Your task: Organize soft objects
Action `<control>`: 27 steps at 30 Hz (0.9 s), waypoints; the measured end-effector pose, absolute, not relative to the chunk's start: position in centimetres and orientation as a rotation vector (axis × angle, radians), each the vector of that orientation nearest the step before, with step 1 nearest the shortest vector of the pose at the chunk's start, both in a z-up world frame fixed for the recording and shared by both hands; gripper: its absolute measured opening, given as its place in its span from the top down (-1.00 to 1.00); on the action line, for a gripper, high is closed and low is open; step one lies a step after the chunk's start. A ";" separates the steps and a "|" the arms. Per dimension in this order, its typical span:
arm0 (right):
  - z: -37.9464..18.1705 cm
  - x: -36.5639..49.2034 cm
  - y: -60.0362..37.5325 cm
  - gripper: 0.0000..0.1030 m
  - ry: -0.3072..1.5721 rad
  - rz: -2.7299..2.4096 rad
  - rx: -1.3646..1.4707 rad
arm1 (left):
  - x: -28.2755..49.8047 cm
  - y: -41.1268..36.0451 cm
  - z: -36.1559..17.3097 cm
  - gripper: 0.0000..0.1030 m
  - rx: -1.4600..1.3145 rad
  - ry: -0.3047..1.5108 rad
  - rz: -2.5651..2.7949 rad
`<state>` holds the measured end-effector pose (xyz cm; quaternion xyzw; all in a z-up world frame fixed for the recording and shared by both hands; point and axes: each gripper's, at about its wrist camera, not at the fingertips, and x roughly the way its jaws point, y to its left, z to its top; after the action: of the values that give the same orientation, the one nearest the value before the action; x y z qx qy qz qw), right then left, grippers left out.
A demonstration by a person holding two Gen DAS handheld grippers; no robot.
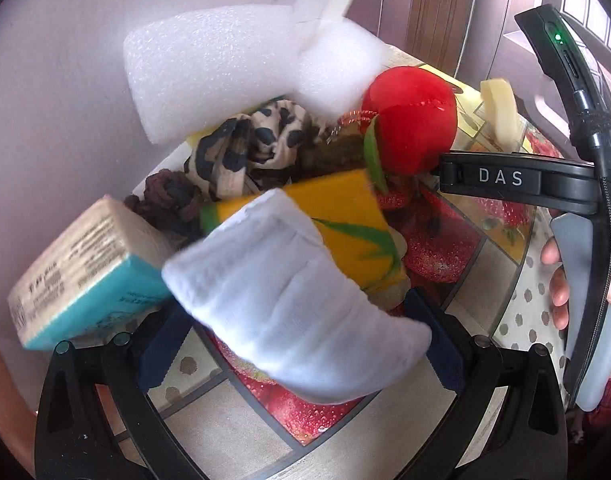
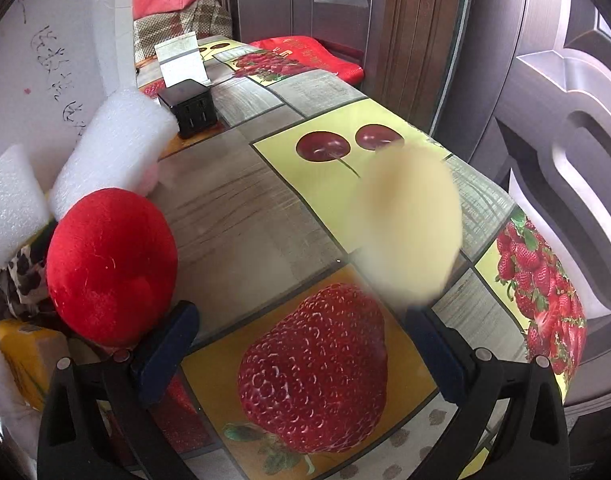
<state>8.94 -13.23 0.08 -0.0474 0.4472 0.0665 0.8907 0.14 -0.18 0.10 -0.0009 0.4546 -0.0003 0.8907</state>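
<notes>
Fruit-print table (image 2: 265,216), red plush apple (image 2: 109,264), foam blocks (image 2: 113,148), black box (image 2: 191,110)

Both wrist views look down close along their fingers at the table (image 2: 265,208), sharing the red plush (image 1: 413,120).

Counting the pile from the left wrist: two white foam blocks (image 1: 209,68) and (image 1: 337,68), one red plush apple (image 1: 413,120), one leopard-print cloth (image 1: 249,148), one dark brown knitted piece (image 1: 165,200), one yellow packet (image 1: 345,216), one teal-sided box (image 1: 81,268) and one white fleecy cloth (image 1: 289,292). Over on the right wrist view, add one pale yellow sponge (image 2: 409,232), blurred, one black cube-shaped box (image 2: 191,108) and one white card (image 2: 181,60).
</notes>
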 end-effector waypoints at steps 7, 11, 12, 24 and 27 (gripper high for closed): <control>0.0 8.9 -12.7 -1.00 0.929 0.137 -0.098 | 0.1 -0.2 0.1 -0.99 -0.002 0.944 -0.001; 0.0 8.9 -12.7 -1.00 0.929 0.138 -0.099 | 0.1 -0.2 0.1 -0.99 -0.001 0.944 0.000; 0.0 8.9 -12.8 -1.00 0.929 0.138 -0.099 | 0.1 -0.2 0.1 -0.99 -0.002 0.944 -0.001; -0.1 9.1 -12.7 -1.00 0.929 0.137 -0.100 | 0.1 -0.2 0.1 -0.99 -0.002 0.944 -0.001; -0.1 9.2 -12.9 -1.00 0.929 0.139 -0.099 | 0.1 -0.2 0.1 -0.99 -0.002 0.944 0.000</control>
<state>9.19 -12.93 -0.13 -0.0479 0.4472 0.0667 0.8906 0.14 -0.19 0.09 -0.0008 0.4546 -0.0002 0.8907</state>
